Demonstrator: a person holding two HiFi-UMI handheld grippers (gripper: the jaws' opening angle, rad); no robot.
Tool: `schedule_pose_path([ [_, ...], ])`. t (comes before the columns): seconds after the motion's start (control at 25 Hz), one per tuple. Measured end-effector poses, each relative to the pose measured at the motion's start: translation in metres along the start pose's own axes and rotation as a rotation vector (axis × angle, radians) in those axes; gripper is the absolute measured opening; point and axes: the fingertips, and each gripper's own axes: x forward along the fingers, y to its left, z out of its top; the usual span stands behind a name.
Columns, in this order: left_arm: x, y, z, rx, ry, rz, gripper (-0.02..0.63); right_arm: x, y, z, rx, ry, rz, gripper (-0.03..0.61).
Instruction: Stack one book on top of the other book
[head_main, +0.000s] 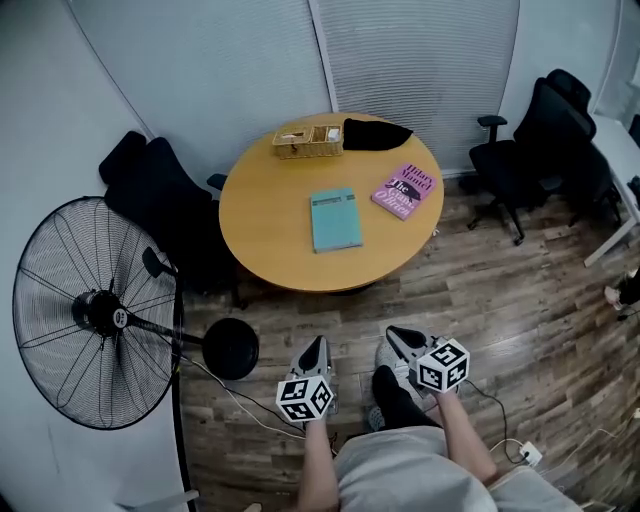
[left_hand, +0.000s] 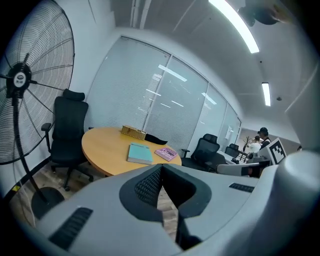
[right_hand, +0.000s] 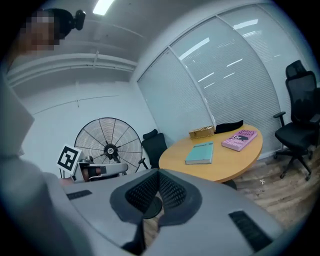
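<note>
Your left gripper (head_main: 316, 346) is low in the head view, just left of centre. Its jaws are clenched together with nothing between them. Your right gripper (head_main: 398, 334) is just beside it to the right, also clenched and empty. Both are over the wood floor (head_main: 500, 290), well apart from the round tabletop (head_main: 265, 215) in the upper middle of the frame.

The teal book (head_main: 335, 219) lies flat near the middle of the tabletop. The pink book (head_main: 404, 190) lies flat up and to the right of it, near the tabletop's right edge. The two books are near each other but not touching, so they are not stacked.

A wicker basket (head_main: 308, 141) is at the tabletop's far edge, top centre. A black cloth (head_main: 375, 134) lies just beside it on the right. A big standing fan (head_main: 95, 312) fills the left side of the frame. One black chair (head_main: 160, 195) is beside the tabletop at upper left. Another black chair (head_main: 530, 145) is at upper right, well apart from the tabletop.

Both gripper views show the tabletop and both books ahead, beyond the closed jaws.
</note>
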Motion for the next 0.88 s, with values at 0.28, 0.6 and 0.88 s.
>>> schedule_pose_path([
  [0.28,0.050,0.022,0.020,-0.008,0.024,0.013,0.026,0.051,-0.032,0.021,-0.002,0.051,0.005,0.015],
  [0.6,0.108,0.049,0.067,0.022,0.026,0.052,0.026,0.096,-0.099,0.070,0.047,0.030,-0.078,0.015],
  [0.88,0.157,0.061,0.093,0.075,0.046,0.075,0.027,0.137,-0.148,0.095,0.066,0.030,-0.094,0.015],
])
